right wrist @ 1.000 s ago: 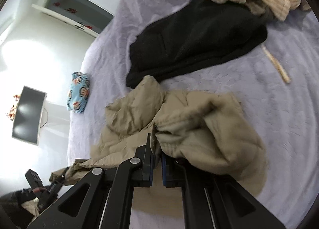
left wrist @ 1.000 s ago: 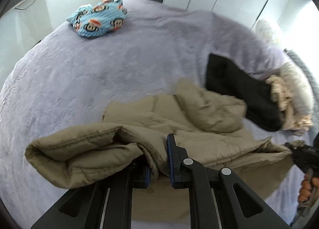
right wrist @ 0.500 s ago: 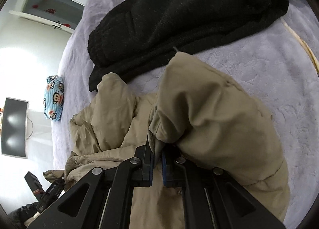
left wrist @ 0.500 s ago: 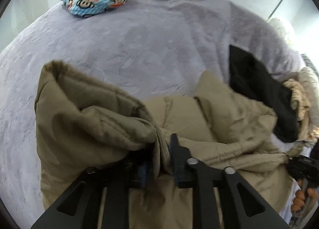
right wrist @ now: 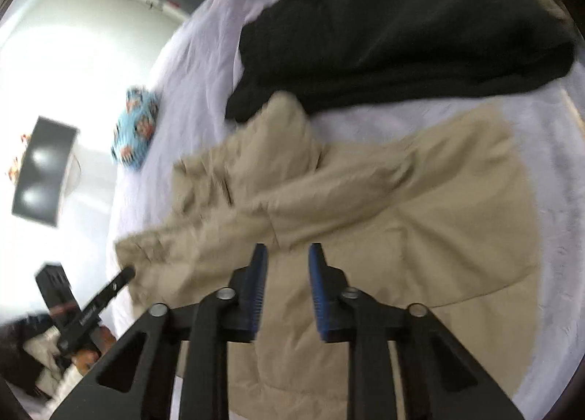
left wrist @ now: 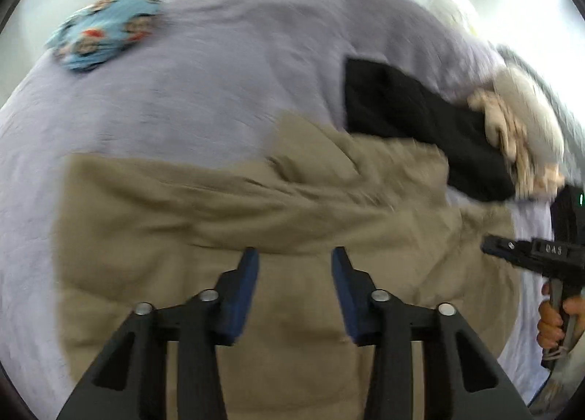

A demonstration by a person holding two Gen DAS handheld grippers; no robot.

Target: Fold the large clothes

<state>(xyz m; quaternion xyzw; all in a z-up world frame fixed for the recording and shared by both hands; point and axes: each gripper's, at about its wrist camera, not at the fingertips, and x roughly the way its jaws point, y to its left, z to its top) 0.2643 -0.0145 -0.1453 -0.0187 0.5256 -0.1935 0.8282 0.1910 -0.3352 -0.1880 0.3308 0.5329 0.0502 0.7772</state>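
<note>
Tan padded jacket (left wrist: pixel 256 208) spread on lavender bed (left wrist: pixel 182 91), long axis running across bed between both hands, folded ridge just beyond fingertips.
Left gripper (left wrist: pixel 294 266): fingers opening, moderate gap, nothing pinched; cloth lies under and ahead.
Right gripper (right wrist: pixel 287 263): fingers opening, narrower gap, nothing between; fold edge just ahead.
Each hand near one end of jacket, neither clearly nearer.
Black garment (right wrist: pixel 402 29) touches jacket's far end, toward bed's far edge.
Judgement: next fold needs regrasp along near hem.
</note>
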